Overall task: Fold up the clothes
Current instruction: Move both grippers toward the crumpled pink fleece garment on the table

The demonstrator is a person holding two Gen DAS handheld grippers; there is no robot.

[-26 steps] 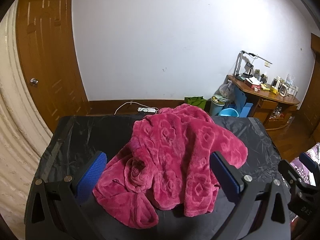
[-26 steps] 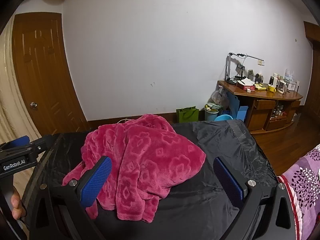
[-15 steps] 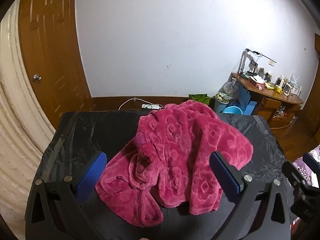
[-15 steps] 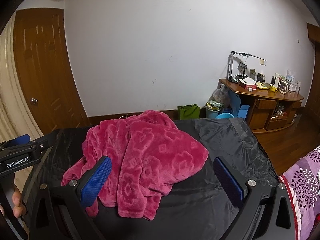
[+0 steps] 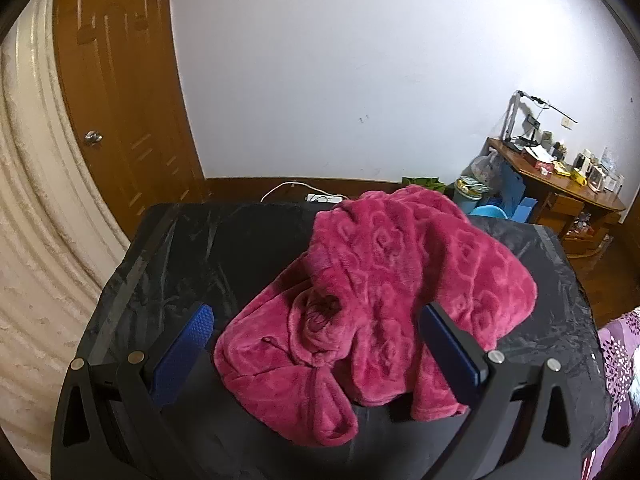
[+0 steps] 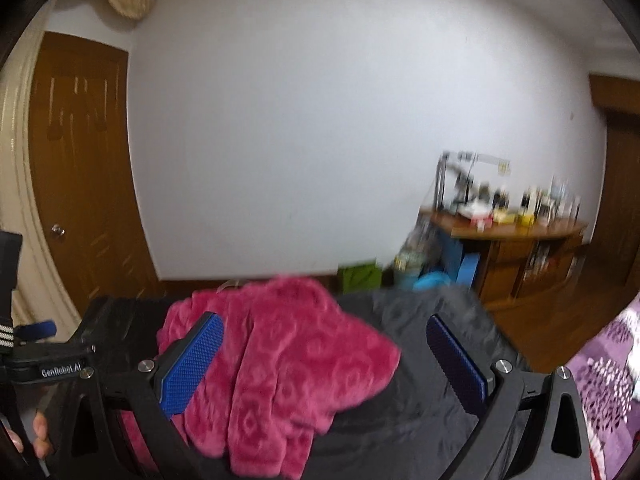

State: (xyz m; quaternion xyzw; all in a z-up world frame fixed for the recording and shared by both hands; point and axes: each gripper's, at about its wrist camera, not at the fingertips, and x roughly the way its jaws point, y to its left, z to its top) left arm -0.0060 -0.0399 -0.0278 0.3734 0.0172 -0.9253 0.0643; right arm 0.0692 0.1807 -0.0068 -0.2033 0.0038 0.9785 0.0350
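Bedroom background behind a black-covered surface (image 5: pixel 208 248).
A wooden door (image 5: pixel 120 92) stands left, a white wall (image 5: pixel 340 72) centre, a cluttered wooden desk (image 5: pixel 560 188) right, and a blue basin (image 5: pixel 486 212) beside it.

Garment (image 5: pixel 384 304) lies bunched on tabletop (image 5: pixel 192 256), toward its right half. Door (image 5: pixel 116 92) stands behind at left. Desk (image 5: pixel 560 188) stands behind at right.

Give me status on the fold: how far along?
Done: nothing. The pink fleece garment lies crumpled in a heap on the black table. In hand: nothing; left gripper and right gripper are both open over it. Left: spreading it flat and every fold.
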